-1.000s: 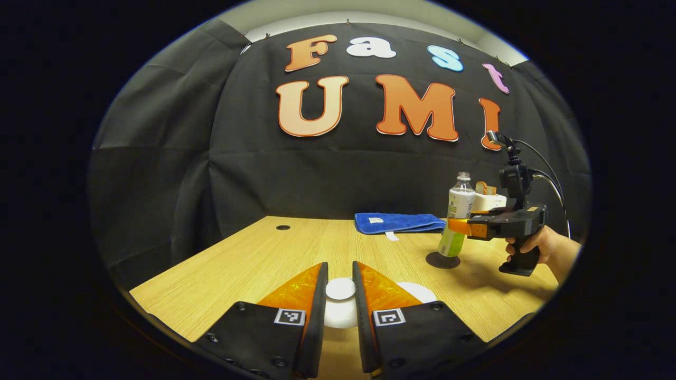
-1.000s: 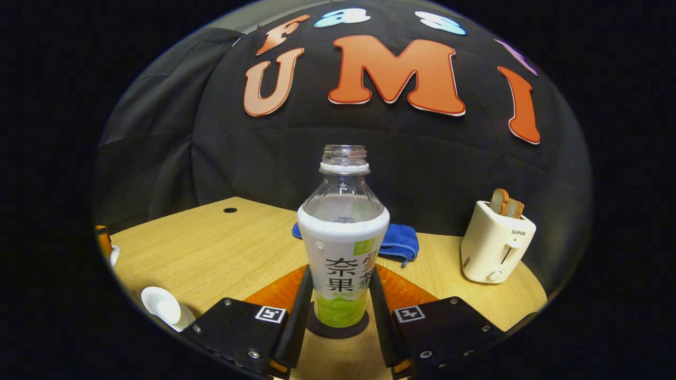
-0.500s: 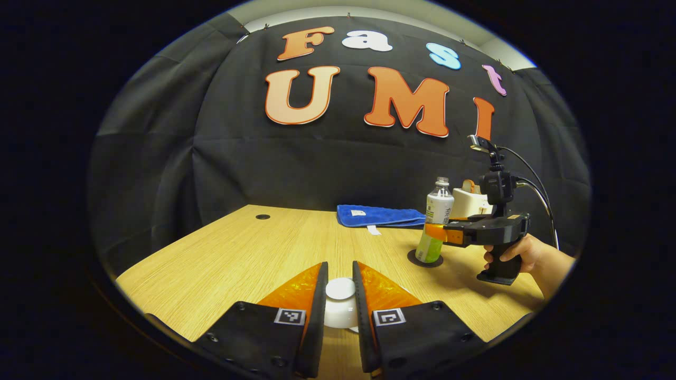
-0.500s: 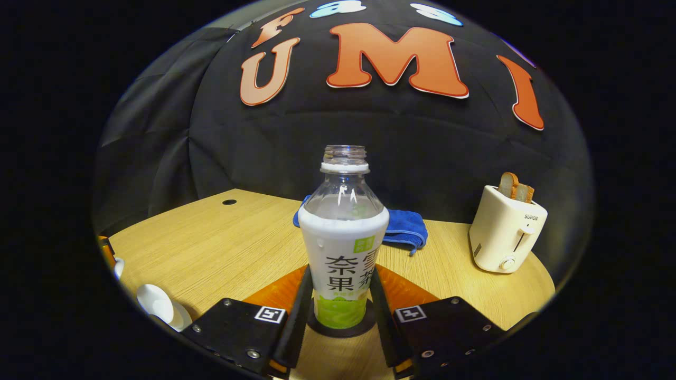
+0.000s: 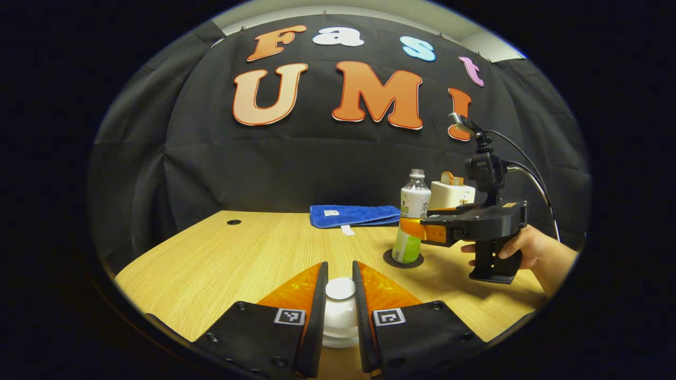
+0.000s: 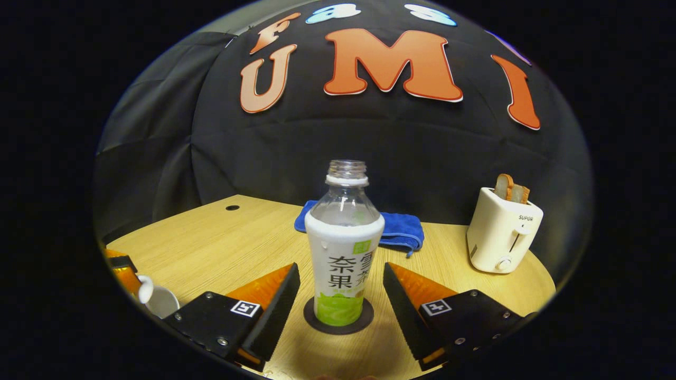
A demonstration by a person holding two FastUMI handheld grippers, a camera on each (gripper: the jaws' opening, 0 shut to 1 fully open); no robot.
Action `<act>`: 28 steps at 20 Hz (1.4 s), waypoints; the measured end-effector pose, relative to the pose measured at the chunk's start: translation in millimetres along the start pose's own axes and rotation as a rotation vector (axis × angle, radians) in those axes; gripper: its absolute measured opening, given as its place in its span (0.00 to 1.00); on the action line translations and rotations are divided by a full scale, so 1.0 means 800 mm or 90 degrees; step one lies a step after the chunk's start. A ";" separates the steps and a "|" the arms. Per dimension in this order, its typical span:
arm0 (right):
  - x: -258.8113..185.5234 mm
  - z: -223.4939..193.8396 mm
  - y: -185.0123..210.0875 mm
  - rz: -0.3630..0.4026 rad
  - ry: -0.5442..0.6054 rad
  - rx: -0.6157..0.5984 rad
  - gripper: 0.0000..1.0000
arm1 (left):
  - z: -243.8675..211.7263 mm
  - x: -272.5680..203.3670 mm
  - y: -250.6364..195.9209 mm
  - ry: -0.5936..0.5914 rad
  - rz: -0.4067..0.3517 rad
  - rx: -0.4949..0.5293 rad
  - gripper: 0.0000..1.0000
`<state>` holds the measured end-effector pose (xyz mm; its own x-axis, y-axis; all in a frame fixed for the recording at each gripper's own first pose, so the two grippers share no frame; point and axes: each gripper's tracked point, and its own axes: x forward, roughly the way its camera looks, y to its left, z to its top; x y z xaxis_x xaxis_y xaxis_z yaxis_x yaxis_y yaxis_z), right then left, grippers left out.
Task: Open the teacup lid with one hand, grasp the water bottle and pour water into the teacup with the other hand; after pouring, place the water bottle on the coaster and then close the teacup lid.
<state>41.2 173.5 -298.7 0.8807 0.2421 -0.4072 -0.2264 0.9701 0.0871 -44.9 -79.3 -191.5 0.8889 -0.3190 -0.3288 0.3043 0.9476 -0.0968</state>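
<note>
My left gripper is shut on the round knob of the white teacup lid. The white teacup shows directly under the lid; I cannot tell whether the two touch. The uncapped water bottle, with a white and green label, stands upright on the dark round coaster. My right gripper is open, one finger on each side of the bottle and clear of it. In the left gripper view a hand holds the right gripper at the bottle. The teacup shows at the lower left.
A folded blue towel lies at the back of the wooden table. A white toaster holding bread stands at the right, behind the bottle. A small dark hole marks the table's far left corner.
My right gripper has opened and let go of the bottle, which now stands on the coaster. My left gripper has carried the lid sideways until it is over the teacup.
</note>
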 end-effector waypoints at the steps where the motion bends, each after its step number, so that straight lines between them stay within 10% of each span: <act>1: -0.007 0.001 -0.001 0.001 -0.006 -0.001 0.96 | -0.006 0.005 0.000 0.009 0.001 0.005 0.33; 11: -0.068 0.021 -0.010 0.004 -0.060 0.012 0.97 | -0.038 0.016 -0.002 0.055 0.034 0.085 0.33; 24: -0.150 0.037 -0.027 -0.043 -0.128 0.033 0.97 | 0.063 0.002 0.009 -0.054 0.072 0.063 0.99; 28: -0.183 0.066 -0.027 -0.056 -0.183 0.020 0.97 | 0.115 -0.009 0.017 -0.103 0.074 0.022 1.00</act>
<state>-60.7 118.3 -193.4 0.9792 0.1465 -0.1404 -0.1344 0.9866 0.0920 -15.8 -65.6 -104.2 0.9615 -0.2081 -0.1797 0.2055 0.9781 -0.0332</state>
